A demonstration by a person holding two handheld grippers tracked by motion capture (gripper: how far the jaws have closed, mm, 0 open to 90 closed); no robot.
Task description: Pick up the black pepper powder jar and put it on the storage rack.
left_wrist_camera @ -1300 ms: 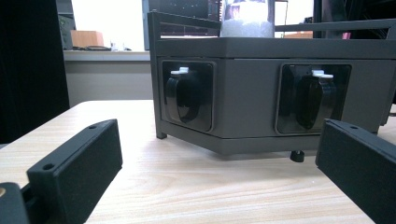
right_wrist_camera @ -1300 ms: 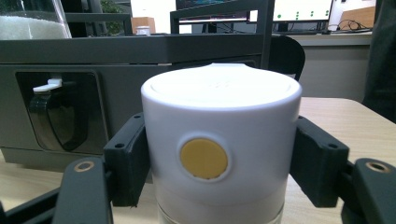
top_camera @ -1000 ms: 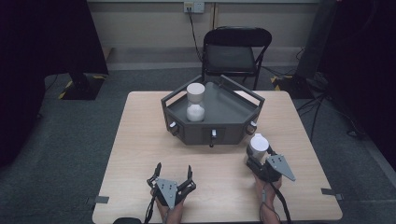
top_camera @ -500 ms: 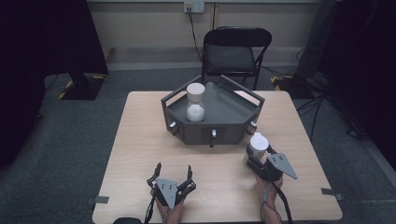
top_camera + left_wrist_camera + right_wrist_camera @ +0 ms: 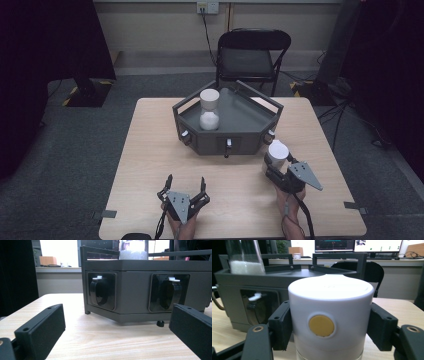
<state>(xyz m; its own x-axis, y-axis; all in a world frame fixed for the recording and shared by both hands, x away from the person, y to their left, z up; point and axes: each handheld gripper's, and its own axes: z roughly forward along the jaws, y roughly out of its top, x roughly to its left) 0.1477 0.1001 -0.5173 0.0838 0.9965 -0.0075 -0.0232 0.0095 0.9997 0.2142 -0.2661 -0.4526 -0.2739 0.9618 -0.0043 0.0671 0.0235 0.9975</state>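
At lower right, the right tool [image 5: 276,167] pinches a white jar [image 5: 277,151], probably for lifting, while the left tool [image 5: 184,194] rests spread on the tabletop [image 5: 150,150].

No lettering, label, brand or number can be read anywhere. The white canister [image 5: 329,320] carries only a plain yellow dot, without text. The monitors [image 5: 358,245] at the back of the room show screen content too small and blurred to make out.
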